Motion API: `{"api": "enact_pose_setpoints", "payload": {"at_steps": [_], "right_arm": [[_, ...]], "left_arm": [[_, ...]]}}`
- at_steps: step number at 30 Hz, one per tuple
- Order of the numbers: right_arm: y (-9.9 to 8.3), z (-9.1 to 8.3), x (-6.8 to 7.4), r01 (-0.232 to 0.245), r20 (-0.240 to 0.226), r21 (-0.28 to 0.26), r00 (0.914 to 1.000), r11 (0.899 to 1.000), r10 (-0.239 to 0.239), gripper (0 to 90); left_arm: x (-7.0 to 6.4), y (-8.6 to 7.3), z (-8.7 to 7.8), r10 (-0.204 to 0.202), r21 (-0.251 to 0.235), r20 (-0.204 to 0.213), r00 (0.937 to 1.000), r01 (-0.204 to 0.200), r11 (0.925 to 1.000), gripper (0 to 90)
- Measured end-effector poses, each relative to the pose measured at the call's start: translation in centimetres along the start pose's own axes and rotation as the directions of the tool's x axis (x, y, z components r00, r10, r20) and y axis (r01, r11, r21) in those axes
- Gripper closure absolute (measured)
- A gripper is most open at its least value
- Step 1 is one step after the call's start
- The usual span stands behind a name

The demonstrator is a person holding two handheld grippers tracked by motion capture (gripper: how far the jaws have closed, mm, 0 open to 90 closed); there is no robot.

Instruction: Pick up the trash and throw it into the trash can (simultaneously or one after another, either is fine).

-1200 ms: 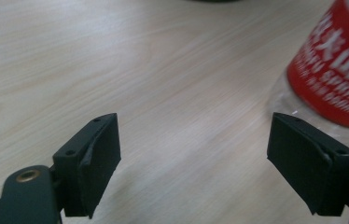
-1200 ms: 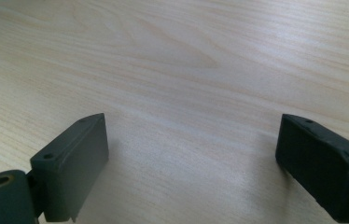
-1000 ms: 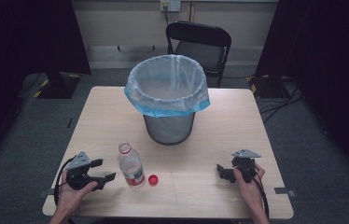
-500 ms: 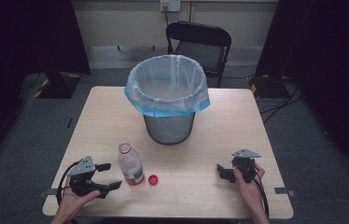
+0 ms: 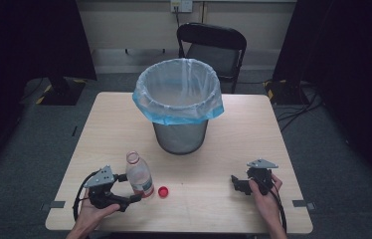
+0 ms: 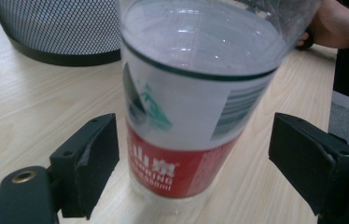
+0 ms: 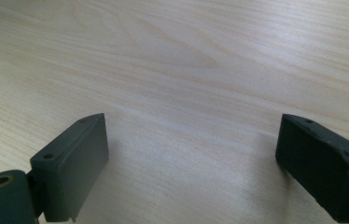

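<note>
Left gripper (image 6: 189, 172) wide open astride upright bottle (image 6: 196, 93), untouched; right gripper (image 7: 189, 163) wide open, empty, near table (image 5: 273, 219) front edge.

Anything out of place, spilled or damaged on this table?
Only one thing: the red cap lies loose on the table beside the bottle, which stands upright with its mouth open. No spill shows. The bin stands straight, its liner folded over the rim. The left gripper brackets the bottle, fingers apart from it.
</note>
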State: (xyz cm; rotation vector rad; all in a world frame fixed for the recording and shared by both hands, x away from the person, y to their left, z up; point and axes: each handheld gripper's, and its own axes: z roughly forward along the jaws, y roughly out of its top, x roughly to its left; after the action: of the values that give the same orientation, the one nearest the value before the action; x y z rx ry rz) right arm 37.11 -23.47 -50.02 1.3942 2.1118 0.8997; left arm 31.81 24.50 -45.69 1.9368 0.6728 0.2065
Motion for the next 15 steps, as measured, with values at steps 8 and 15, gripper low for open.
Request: {"api": "enact_pose_setpoints", "payload": {"at_steps": [8, 15], "right_arm": [[0.0, 0.0, 0.0, 0.001, 0.0, 0.0, 1.0, 1.0, -0.001, 8.6], [0.0, 0.0, 0.0, 0.0, 0.0, 0.0, 1.0, 1.0, 0.0, 8.6]], "left_arm": [[-0.2, 0.4, 1.6, -0.007, -0.017, -0.013, 0.9999, 0.007, 0.9998, 15.9], [0.0, 0.4, 2.6, 0.003, -0.009, -0.048, 0.9988, -0.004, 1.0, 17.4]]}}
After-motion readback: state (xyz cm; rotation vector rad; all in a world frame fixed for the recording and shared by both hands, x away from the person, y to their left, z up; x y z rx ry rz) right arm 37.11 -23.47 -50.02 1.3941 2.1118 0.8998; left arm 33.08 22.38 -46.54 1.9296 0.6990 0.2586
